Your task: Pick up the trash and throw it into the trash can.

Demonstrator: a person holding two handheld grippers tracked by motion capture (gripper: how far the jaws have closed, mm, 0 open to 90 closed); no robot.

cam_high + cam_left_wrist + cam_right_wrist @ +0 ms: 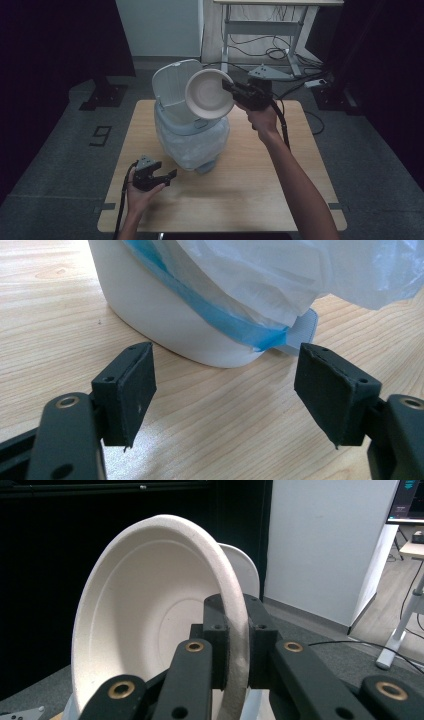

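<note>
Table [260, 195]: we work at a pale wooden top; most of its near half is bare.
Bin [192, 132]: we see it at the table's middle, lined with a clear bag [300, 275] that drapes over its sides, its lid [172, 90] tipped up and back. The mouth is open, so that step looks done.
Paper bowl [207, 95]: we hold it on edge, off the table, just above the bin's far right rim, its hollow facing the high view. It is lifted and brought over; we judge the tip and drop into the bin are left.
Right gripper [239, 650]: its jaws are pinched tight on the bowl's rim, one pad inside and one outside.
Left gripper [165, 179]: it rests low by the table at near left, apart from the bin's base, jaws spread wide with nothing between them.
In the way: we see the raised lid close behind the bowl, which could catch its edge; the loose bag may sag into the mouth.
Beyond: a desk frame [260, 30] and floor cables [260, 50] stand far off, clear of us.
</note>
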